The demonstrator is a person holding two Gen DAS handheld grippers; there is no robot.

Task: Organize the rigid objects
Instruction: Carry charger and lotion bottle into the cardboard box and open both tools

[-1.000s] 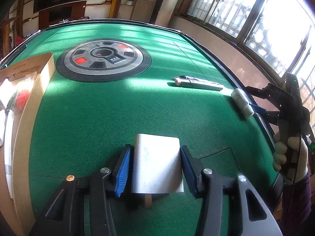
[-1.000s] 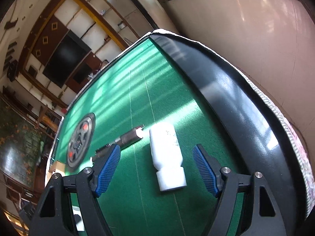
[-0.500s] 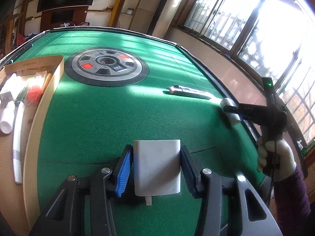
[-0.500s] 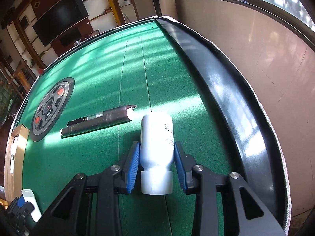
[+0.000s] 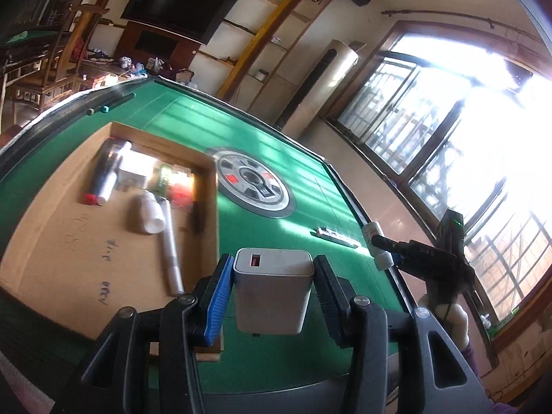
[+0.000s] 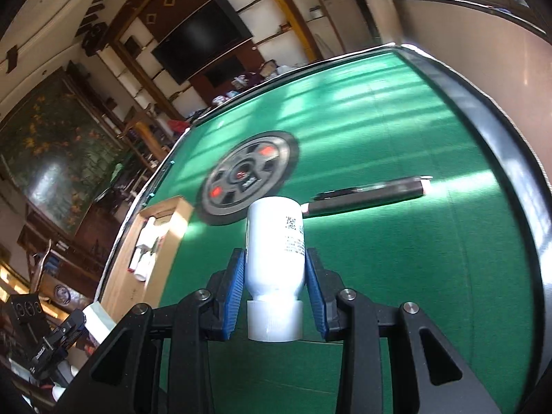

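Observation:
My left gripper [image 5: 272, 293] is shut on a white charger block [image 5: 272, 289] with a red port on its end, held above the green table [image 5: 276, 362] just right of the cardboard box [image 5: 51, 227]. My right gripper [image 6: 275, 283] is shut on a white bottle [image 6: 276, 248], cap toward the camera, lifted off the felt. In the left wrist view that same bottle [image 5: 376, 241] and the right gripper [image 5: 383, 253] show at the table's right edge, held by a gloved hand [image 5: 448, 314]. A dark pen [image 6: 369, 195] lies on the felt beyond the bottle.
The cardboard box holds several items: a silver can [image 5: 105, 172], a white bottle [image 5: 148, 210], a long white tube [image 5: 170, 245], a red thing [image 5: 181, 191]. A round black-and-grey panel [image 5: 255, 186] sits mid-table. The black table rim [image 6: 517, 158] runs along the right.
Both grippers rose and swung left toward the box. The right gripper closed on the white bottle and lifted it; the left one lifted the charger off the felt.

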